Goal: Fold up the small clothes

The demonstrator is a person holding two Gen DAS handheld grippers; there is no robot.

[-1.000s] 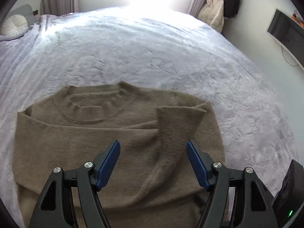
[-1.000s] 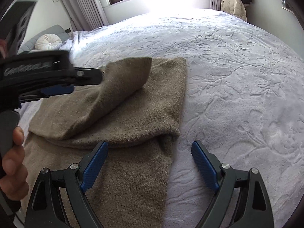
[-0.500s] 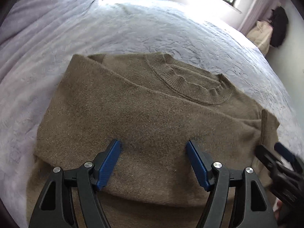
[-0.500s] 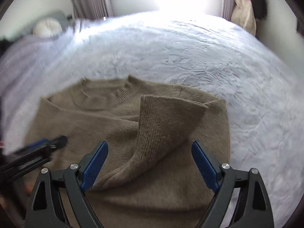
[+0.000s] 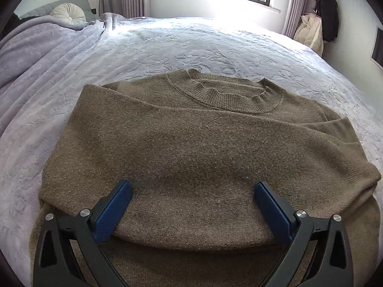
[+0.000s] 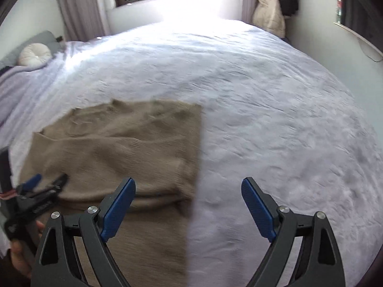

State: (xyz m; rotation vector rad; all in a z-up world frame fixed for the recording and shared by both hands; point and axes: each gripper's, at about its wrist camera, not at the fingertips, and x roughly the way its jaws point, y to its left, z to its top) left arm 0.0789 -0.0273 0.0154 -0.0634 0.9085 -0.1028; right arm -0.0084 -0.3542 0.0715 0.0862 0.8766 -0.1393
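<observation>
A brown knit sweater (image 5: 191,143) lies flat on the bed, ribbed collar (image 5: 225,95) away from me and both sleeves folded across the chest. My left gripper (image 5: 191,203) hovers low over the folded sleeve near the hem; its jaws are opening, wide apart, and grip nothing. In the right wrist view the sweater (image 6: 119,143) is blurred at the left. My right gripper (image 6: 189,205) stands open above the sweater's right edge and the bedspread, with nothing held. The left gripper (image 6: 45,184) shows there at the far left in a person's hand (image 6: 19,256).
A pale lilac textured bedspread (image 5: 191,40) covers the wide bed all around the sweater. A round cushion (image 5: 68,12) and a bunched blanket (image 5: 36,52) lie at the far left. Coats (image 5: 318,24) hang by the window at the back right.
The sleeve that the left gripper held up now lies flat across the chest. The left jaws have spread wider. The right gripper has drawn back and to the right.
</observation>
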